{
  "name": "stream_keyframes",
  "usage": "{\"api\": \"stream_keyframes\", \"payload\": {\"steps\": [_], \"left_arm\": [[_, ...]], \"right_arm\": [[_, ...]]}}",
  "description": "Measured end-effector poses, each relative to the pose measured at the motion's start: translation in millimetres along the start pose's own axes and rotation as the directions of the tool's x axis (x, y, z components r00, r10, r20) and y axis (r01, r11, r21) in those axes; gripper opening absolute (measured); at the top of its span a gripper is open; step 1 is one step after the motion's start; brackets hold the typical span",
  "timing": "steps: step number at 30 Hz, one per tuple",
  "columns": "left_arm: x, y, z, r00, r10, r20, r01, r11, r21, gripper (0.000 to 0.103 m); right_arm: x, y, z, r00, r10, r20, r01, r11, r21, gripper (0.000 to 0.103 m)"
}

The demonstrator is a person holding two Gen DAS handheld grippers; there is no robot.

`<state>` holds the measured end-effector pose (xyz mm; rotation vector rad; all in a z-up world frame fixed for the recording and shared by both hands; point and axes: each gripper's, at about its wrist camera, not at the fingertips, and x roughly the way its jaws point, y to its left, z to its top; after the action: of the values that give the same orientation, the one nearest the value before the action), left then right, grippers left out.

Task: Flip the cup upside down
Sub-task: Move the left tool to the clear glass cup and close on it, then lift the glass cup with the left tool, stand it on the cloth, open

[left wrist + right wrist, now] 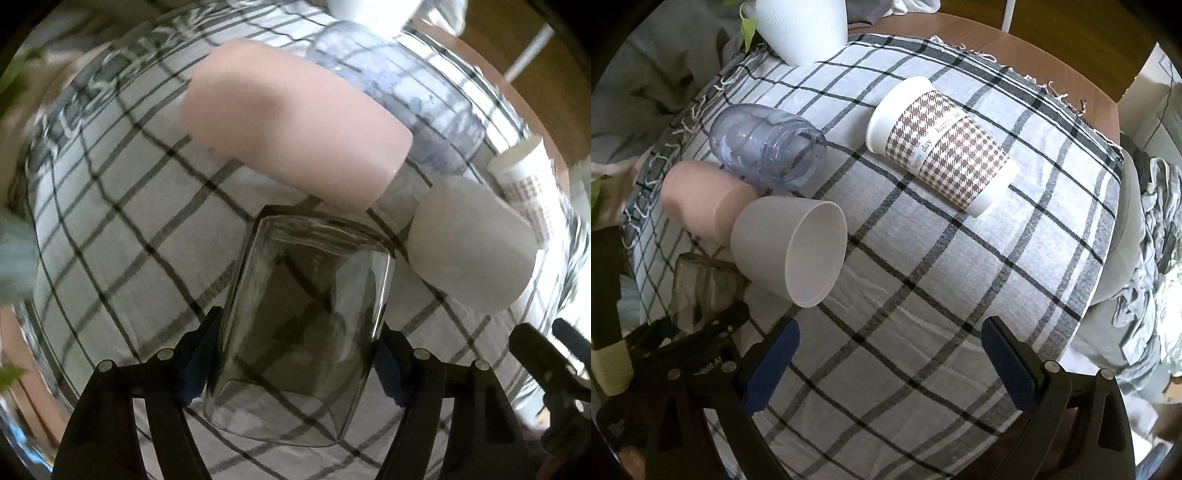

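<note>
Checked cloth (923, 295) all over the table, and your left gripper (295, 369) is clamped on the glass cup (303, 332) just above it while the right gripper (890, 365) hangs open and empty, so roll your wrist slowly and keep clear of the pink cup (295, 125) and white cup (472, 240) nearby.

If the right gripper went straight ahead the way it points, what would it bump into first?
Probably the checked tablecloth. The open right gripper points down at bare cloth, with no cup between its fingers. The patterned paper cup lies farther along that line, though depth is hard to judge.
</note>
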<state>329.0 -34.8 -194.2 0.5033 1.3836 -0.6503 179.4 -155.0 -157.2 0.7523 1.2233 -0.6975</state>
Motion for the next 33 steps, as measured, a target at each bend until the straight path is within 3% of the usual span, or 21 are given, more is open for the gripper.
{"api": "stream_keyframes", "payload": {"steps": [6,13,23,33], "left_arm": [[-16.8,9.6,-14.7,0.999,-0.007,0.039,0.012,0.989,-0.150,0.069],[-32.5,9.8,-38.4,0.997,-0.005,0.070,0.028,0.945,-0.325,0.067],[-40.8,-19.9,-80.5,0.993,0.049,0.108,0.015,0.853,-0.521,0.066],[-41.1,-55.5,-114.4,0.988,0.101,0.116,-0.004,0.773,-0.634,0.066]], "right_arm": [[-6.1,-8.3,5.3,0.999,0.003,0.035,-0.002,0.999,-0.044,0.099],[-14.4,-19.4,14.6,0.998,0.039,0.052,-0.032,0.991,-0.134,0.099],[-24.4,-44.0,18.2,0.995,0.044,0.087,-0.018,0.959,-0.282,0.099],[-24.6,-72.7,24.4,0.997,0.044,0.066,-0.014,0.916,-0.402,0.099]]}}
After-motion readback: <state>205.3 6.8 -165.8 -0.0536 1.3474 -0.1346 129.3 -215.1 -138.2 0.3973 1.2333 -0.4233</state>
